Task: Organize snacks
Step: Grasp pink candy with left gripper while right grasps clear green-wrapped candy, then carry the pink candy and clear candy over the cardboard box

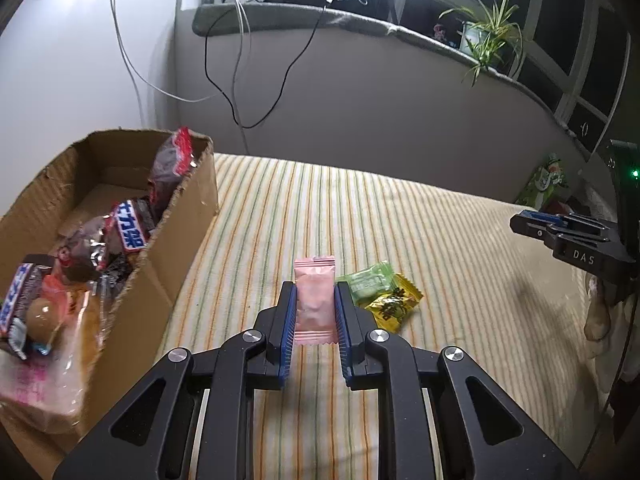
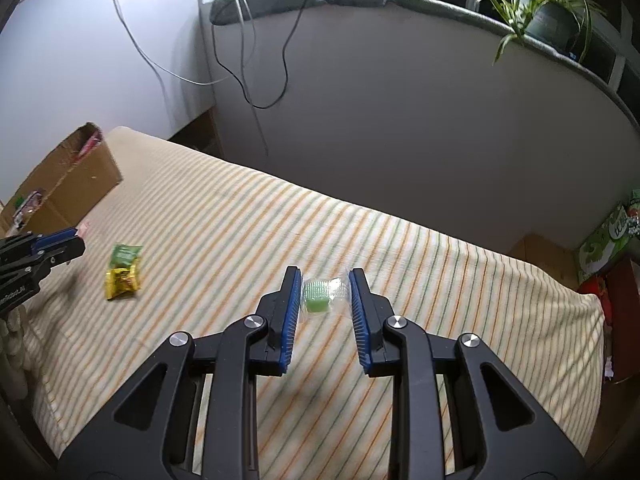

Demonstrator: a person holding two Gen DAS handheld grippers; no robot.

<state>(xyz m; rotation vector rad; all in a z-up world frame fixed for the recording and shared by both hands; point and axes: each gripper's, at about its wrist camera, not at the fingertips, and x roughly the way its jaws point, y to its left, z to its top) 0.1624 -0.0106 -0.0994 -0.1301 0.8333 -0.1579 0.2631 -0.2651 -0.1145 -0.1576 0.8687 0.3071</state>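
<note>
My left gripper [image 1: 315, 300] is shut on a pink snack packet [image 1: 314, 298], its blue pads against both sides, just above the striped cloth [image 1: 440, 240]. A green packet [image 1: 366, 282] and a yellow packet [image 1: 394, 305] lie just right of it. A cardboard box [image 1: 176, 216] with several snacks stands at the left. My right gripper [image 2: 325, 294] has its jaws around a clear packet with a green sweet [image 2: 322, 295] on the cloth; small gaps show at both pads. The left gripper [image 2: 60, 246] also shows at the left of the right wrist view.
The green packet [image 2: 126, 254] and yellow packet [image 2: 122, 282] lie left in the right wrist view, with the box [image 2: 76, 184] beyond. A grey wall with hanging cables [image 1: 240, 80] backs the table. A green carton [image 2: 604, 240] stands at the far right. A plant [image 2: 548, 20] sits on the ledge.
</note>
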